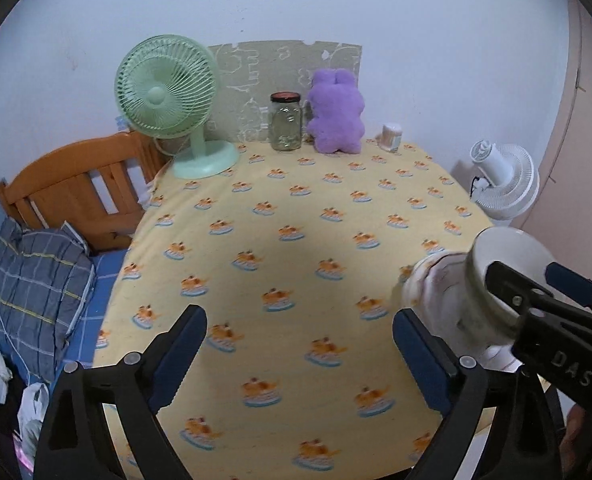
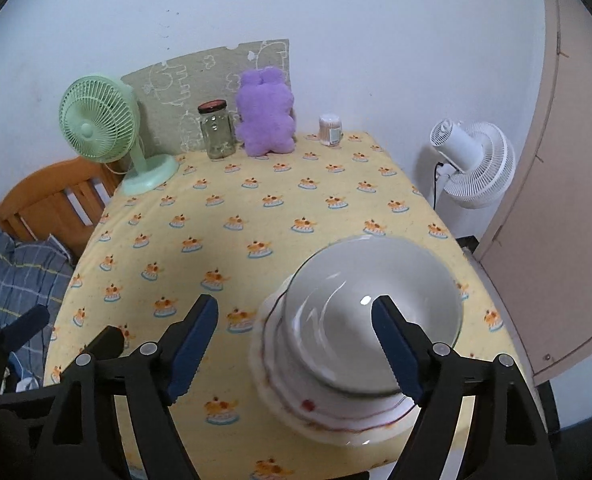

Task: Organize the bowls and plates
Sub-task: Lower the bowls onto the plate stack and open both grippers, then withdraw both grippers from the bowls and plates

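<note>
A white bowl [image 2: 360,280] sits on a stack of white plates [image 2: 336,420] with a thin red pattern, at the near right of the yellow-clothed table [image 2: 255,208]. My right gripper [image 2: 293,348] is open, its right finger in front of the bowl and its left finger over bare cloth; no pad presses on anything. In the left wrist view the same bowl [image 1: 508,248] and plates [image 1: 428,288] appear at the right edge, with the right gripper [image 1: 532,280] in front of them. My left gripper [image 1: 300,360] is open over the cloth, holding nothing.
Along the table's far edge stand a green fan [image 1: 167,92], a glass jar [image 1: 284,124], a purple plush toy [image 1: 336,116] and a small container [image 1: 392,134]. A white floor fan [image 2: 476,160] and a door [image 2: 568,200] are right; a wooden headboard [image 1: 75,184] and pillow [image 1: 35,288] left.
</note>
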Demonstrator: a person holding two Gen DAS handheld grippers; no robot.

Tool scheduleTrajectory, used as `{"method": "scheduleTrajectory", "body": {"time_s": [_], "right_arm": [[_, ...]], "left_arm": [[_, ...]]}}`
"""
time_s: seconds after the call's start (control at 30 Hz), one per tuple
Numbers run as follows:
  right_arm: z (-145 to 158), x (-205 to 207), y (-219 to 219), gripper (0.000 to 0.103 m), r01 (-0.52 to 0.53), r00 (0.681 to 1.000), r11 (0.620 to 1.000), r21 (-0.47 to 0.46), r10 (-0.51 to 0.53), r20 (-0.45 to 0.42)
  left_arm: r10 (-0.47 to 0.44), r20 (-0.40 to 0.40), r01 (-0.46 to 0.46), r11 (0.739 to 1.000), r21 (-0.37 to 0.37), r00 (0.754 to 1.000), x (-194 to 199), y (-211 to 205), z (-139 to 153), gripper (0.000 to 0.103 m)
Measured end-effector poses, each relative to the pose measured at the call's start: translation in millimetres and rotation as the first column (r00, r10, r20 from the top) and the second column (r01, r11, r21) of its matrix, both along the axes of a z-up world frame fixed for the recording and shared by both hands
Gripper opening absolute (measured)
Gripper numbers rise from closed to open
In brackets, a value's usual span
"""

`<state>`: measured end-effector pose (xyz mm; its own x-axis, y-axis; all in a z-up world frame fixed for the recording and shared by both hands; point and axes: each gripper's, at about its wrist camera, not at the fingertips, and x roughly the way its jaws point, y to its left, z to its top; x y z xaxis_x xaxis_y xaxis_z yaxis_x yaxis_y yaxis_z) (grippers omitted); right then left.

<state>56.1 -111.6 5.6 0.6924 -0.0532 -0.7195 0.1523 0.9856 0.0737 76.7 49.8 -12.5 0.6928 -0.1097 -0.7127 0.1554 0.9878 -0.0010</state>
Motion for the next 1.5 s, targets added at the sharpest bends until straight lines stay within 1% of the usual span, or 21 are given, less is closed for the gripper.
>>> {"method": "scheduleTrajectory", "body": {"time_s": [0.07, 0.13, 0.2, 0.33, 0.57, 0.7, 0.93, 1.1, 1.5], "right_arm": [[-3, -7, 8, 0.082, 0.003, 1.000, 1.000, -0.004, -0.003, 0.016], [-7, -15, 14, 0.083, 0.001, 1.000, 1.000, -0.009, 0.000, 0.023], [-13, -20, 17, 0.083, -0.007, 1.000, 1.000, -0.009, 0.007, 0.025], [-21, -33, 20, 0.083, -0.022, 0.999, 1.000, -0.011, 0.022, 0.041], [-30, -55, 23, 0.084, -0.055, 0.997, 0.998, -0.013, 0.056, 0.061], [-29, -69, 24, 0.084, -0.065, 0.995, 0.998, -0.020, 0.067, 0.074], [-32, -86, 21, 0.084, -0.060, 0.995, 0.998, -0.026, 0.062, 0.081], [-31, -96, 15, 0.084, -0.048, 0.994, 0.999, -0.020, 0.050, 0.099], [-29, -102, 13, 0.084, -0.057, 0.990, 0.998, -0.032, 0.061, 0.130]], "left_arm": [[0.006, 0.025, -0.007, 1.000, 0.006, 1.000, -5, 9, -2, 0.096], [0.023, 0.068, -0.025, 0.999, 0.023, 0.997, -12, 17, -6, 0.096], [0.031, 0.083, -0.033, 0.999, 0.029, 0.996, -17, 23, -11, 0.097], [0.059, 0.088, -0.061, 0.998, 0.022, 0.994, -30, 29, -20, 0.097], [0.071, 0.110, -0.073, 0.997, 0.017, 0.991, -60, 27, -27, 0.098], [0.085, 0.115, -0.085, 0.996, -0.006, 0.990, -77, 27, -27, 0.099], [0.095, 0.119, -0.093, 0.995, -0.025, 0.988, -93, 24, -30, 0.099], [0.086, 0.147, -0.083, 0.996, -0.028, 0.985, -100, 20, -27, 0.101], [0.104, 0.176, -0.099, 0.994, -0.039, 0.979, -108, 19, -25, 0.103]]}}
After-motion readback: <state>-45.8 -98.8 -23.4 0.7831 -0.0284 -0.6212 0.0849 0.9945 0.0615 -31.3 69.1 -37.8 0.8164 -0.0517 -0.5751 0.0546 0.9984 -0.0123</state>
